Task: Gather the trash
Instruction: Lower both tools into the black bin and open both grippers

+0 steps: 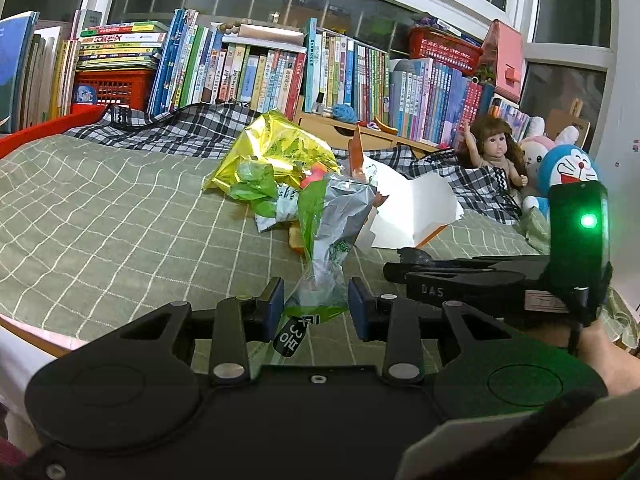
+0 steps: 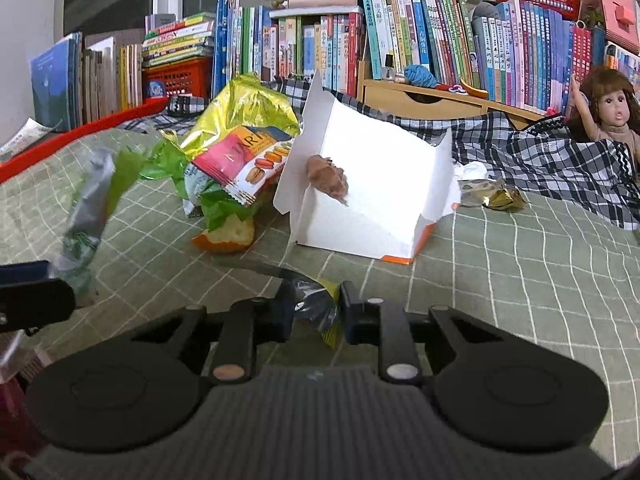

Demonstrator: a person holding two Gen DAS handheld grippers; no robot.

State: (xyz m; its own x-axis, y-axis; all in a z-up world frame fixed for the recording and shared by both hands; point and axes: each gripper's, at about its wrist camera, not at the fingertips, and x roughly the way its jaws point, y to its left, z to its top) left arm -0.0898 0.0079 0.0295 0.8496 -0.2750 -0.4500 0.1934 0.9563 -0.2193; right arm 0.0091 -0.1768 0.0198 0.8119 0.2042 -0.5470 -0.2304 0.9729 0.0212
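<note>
On the green checked bedcover (image 1: 100, 232) lies a heap of trash: a gold foil bag (image 1: 276, 148), a pink macaron packet (image 2: 244, 164), an open white carton (image 2: 372, 200) with a brown smear, a bit of orange peel (image 2: 226, 238) and a crumpled gold wrapper (image 2: 496, 196). My left gripper (image 1: 317, 302) is shut on the lower end of a green-and-silver wrapper (image 1: 328, 232), which stands upright just in front of the heap. My right gripper (image 2: 317, 312) is shut on a small dark crumpled wrapper (image 2: 316, 304) with a yellow edge, close in front of the carton.
A long row of books (image 1: 280, 68) and red baskets (image 1: 112, 86) line the window sill behind the bed. A plaid blanket (image 2: 560, 160), a doll (image 1: 496, 148) and plush toys (image 1: 568, 164) lie at the right. A red rail (image 1: 48, 128) borders the left.
</note>
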